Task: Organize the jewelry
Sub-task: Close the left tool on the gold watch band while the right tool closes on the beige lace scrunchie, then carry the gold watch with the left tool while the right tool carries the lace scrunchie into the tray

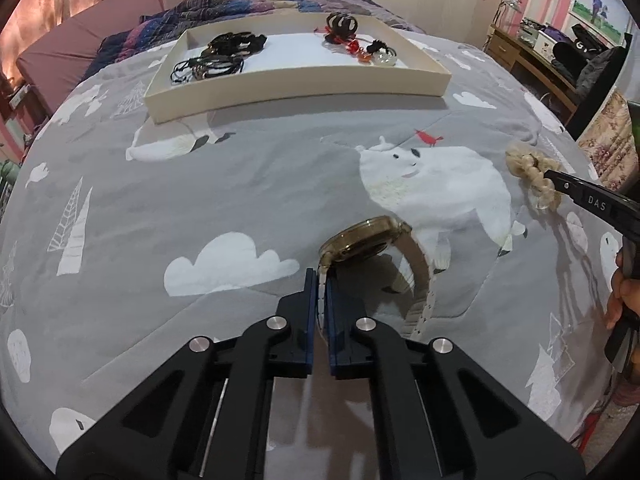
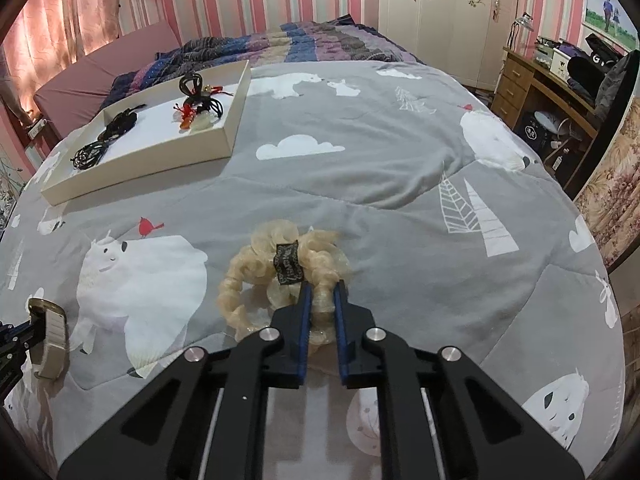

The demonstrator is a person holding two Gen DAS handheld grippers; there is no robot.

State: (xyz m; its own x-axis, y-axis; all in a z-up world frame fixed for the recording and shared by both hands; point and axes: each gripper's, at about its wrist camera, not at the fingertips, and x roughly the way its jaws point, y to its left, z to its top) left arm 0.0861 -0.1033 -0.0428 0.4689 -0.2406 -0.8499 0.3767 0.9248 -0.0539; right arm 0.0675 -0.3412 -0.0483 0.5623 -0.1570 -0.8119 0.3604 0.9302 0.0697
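Observation:
My left gripper is shut on the pale metal band of a gold watch and holds it just above the grey bedspread; the watch also shows in the right wrist view. My right gripper is shut on a cream ruffled scrunchie with a black tag, low over the bedspread. The scrunchie and right gripper also show at the right of the left wrist view. A cream tray farther up the bed holds black hair ties on the left and red and black pieces on the right.
The grey polar-bear bedspread covers the bed. A striped quilt lies bunched behind the tray. A wooden desk with clutter stands to the right. A white wardrobe is at the back.

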